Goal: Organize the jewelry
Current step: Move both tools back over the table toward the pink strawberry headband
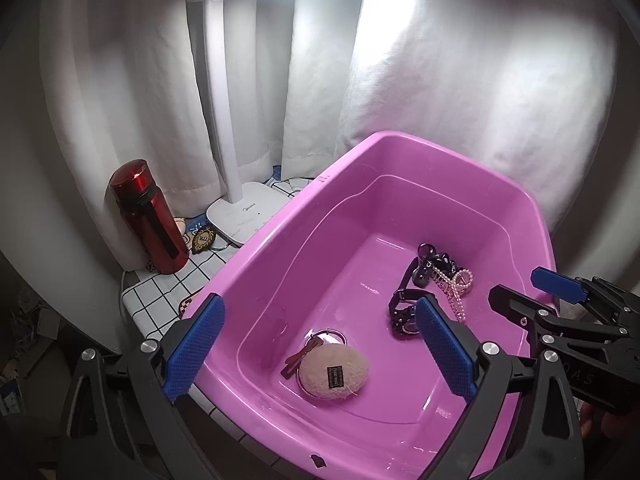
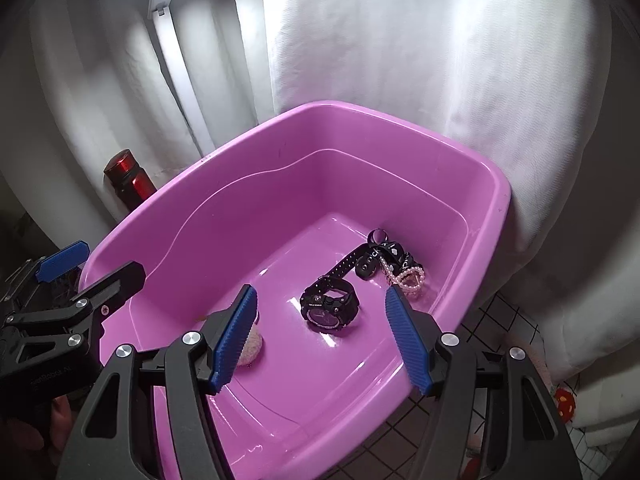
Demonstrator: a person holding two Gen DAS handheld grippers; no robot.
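Observation:
A pink plastic tub (image 1: 280, 240) (image 2: 192, 216) holds the jewelry. On its floor lie a black watch (image 1: 402, 314) (image 2: 330, 306), a pink pearl bracelet (image 1: 458, 286) (image 2: 408, 278) and a black printed strap (image 1: 430, 260) (image 2: 376, 256). Nearer the front are a beige round puff (image 1: 334, 372) with a dark label, a brown bow clip (image 1: 302, 354) and a metal ring (image 1: 330, 336). My left gripper (image 1: 320, 344) hangs open above the puff, holding nothing. My right gripper (image 2: 322, 338) (image 1: 536, 294) is open above the watch, empty. In the right wrist view its finger half hides the puff (image 2: 254, 344), and the left gripper (image 2: 86, 270) shows at the tub's left rim.
A red bottle (image 1: 150, 220) (image 2: 128, 180) and a white desk lamp (image 1: 248, 212) stand left of the tub on a checked cloth (image 1: 168, 296). White curtains (image 1: 460, 100) close the back. A small embroidered badge (image 1: 204, 238) lies by the lamp base. A red toy (image 2: 564, 400) sits at the right.

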